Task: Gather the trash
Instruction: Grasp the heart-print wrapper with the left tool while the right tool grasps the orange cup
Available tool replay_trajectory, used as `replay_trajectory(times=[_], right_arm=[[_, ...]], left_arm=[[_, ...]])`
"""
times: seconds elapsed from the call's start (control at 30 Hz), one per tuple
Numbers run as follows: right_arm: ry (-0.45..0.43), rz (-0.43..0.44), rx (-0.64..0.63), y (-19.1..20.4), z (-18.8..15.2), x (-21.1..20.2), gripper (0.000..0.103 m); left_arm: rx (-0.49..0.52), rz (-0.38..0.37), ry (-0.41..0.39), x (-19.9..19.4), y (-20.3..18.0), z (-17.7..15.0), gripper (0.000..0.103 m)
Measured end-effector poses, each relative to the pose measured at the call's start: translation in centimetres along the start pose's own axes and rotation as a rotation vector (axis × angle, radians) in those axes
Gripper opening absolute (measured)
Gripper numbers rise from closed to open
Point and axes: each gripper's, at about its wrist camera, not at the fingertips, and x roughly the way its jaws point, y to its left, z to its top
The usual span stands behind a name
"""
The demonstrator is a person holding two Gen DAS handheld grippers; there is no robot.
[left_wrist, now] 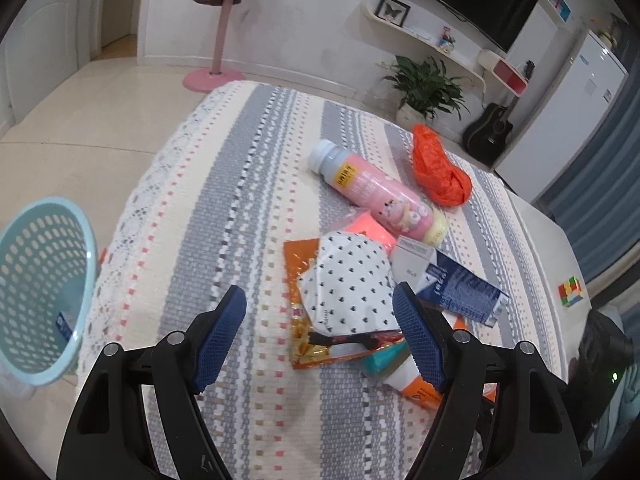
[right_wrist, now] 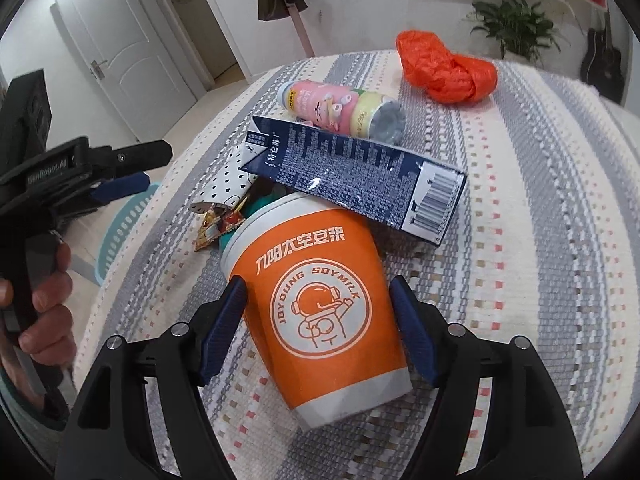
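Squarely between the right gripper fingers: orange cup.

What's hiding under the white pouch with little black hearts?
Under the white heart-dotted pouch lie a shiny orange foil wrapper and a pink packet; their covered parts stay hidden.

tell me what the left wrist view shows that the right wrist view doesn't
Only the left wrist view shows the inside of the blue basket beside the table, the rubik's cube and the open left gripper above the polka-dot wrapper. Only the right wrist view shows the orange cup's printed side, lying between the open fingers of the right gripper. Both show the pink bottle, the navy carton and the orange bag.
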Motion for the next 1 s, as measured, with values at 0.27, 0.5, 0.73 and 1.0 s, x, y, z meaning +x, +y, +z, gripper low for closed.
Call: replay_trajectory(times=[0.27, 0.5, 0.73, 1.0], right_arm=[[0.051, 0.069, 0.032, -0.7, -0.5, 0.5, 0.079], [0.035, 0.039, -0.069, 1.1, -1.5, -0.5, 0.06], [-0.06, -0.142, -0.106, -0.1, -3.3, -4.3, 0.053], [-0.068, -0.162, -0.065, -2.4, -3.2, -5.4, 0.053]], left_arm=[[0.011, 0.016, 0.095, 3.4, -0.9, -0.7, 0.074], [-0.012, 0.001, 0.099, 4.0, -0.8, -0.5, 0.074], [0.009, -0.011, 0.094, 4.9, -1.9, 0.1, 0.074], [0.009, 0.002, 0.125, 7.4, -2.2, 0.5, 0.057]])
